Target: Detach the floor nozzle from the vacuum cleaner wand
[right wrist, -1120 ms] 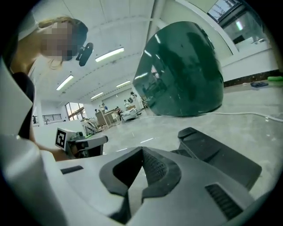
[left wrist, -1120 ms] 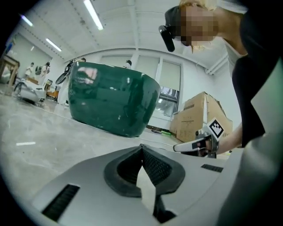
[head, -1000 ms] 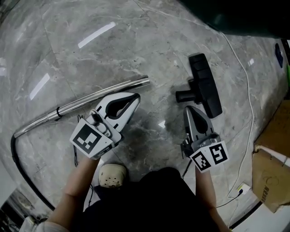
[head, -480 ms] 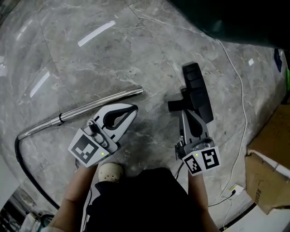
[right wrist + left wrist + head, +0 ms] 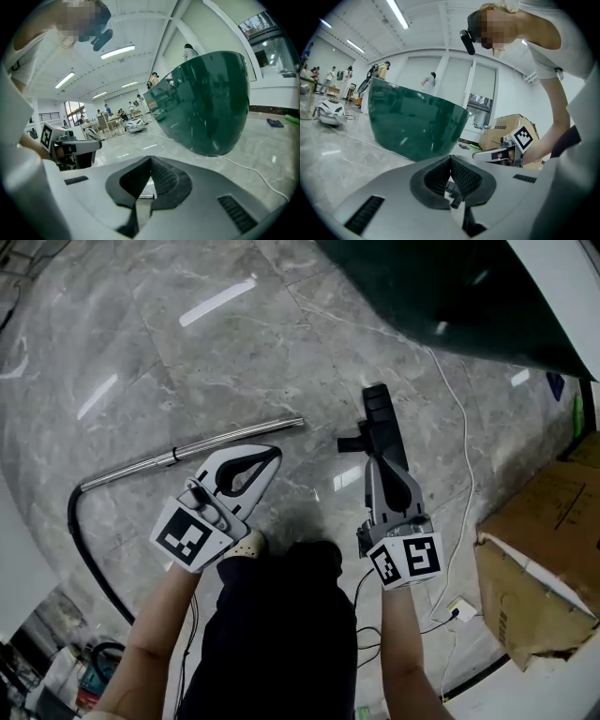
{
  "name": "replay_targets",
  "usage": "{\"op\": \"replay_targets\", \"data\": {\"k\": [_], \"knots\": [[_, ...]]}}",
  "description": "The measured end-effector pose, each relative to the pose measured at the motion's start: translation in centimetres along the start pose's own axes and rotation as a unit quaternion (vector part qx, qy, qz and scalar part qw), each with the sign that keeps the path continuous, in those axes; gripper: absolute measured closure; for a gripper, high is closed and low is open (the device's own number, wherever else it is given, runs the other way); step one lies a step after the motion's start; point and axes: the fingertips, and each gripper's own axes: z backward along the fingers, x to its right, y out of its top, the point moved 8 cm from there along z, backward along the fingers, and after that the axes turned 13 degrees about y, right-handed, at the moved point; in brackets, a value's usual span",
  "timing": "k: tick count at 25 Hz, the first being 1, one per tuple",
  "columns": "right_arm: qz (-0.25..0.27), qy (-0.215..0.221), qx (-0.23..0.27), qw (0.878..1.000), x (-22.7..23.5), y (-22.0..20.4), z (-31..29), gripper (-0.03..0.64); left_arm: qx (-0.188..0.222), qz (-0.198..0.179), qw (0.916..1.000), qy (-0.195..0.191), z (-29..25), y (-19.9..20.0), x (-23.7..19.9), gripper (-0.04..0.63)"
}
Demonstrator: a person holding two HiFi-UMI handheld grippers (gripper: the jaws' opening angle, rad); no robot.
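In the head view the black floor nozzle [image 5: 381,428] lies on the marble floor, apart from the chrome wand [image 5: 192,448], which stretches left and joins a black hose [image 5: 86,550]. My left gripper [image 5: 275,453] hovers above the floor just below the wand's free end, shut and empty. My right gripper [image 5: 373,465] hangs over the near end of the nozzle, also shut with nothing in it. In the left gripper view the jaws [image 5: 450,159] meet tip to tip; the right gripper view shows its jaws [image 5: 150,161] closed the same way. Each gripper view shows the other gripper off to the side.
A large dark green curved body [image 5: 469,296] fills the upper right. A white cable [image 5: 464,479] runs across the floor to a plug [image 5: 460,609]. Cardboard boxes [image 5: 539,568] stand at the right. My shoe [image 5: 249,544] and dark trousers are below the grippers.
Both grippers have risen well above the floor, and the nozzle and wand look smaller and farther below. Both stay shut and empty.
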Motion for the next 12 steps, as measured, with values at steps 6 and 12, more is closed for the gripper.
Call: {"op": "replay_targets", "data": {"k": [6,12], "knots": [[-0.025,0.006,-0.006,1.0,-4.1,6.3,2.2,0.601,-0.016,0.006,0.9998,-0.003,3.5,6.9,2.7,0.584],[-0.12,0.054,-0.017,0.991,-8.2,10.2,4.9,0.601,-0.047,0.019,0.9987,-0.008,6.8,12.2,5.3,0.584]]}}
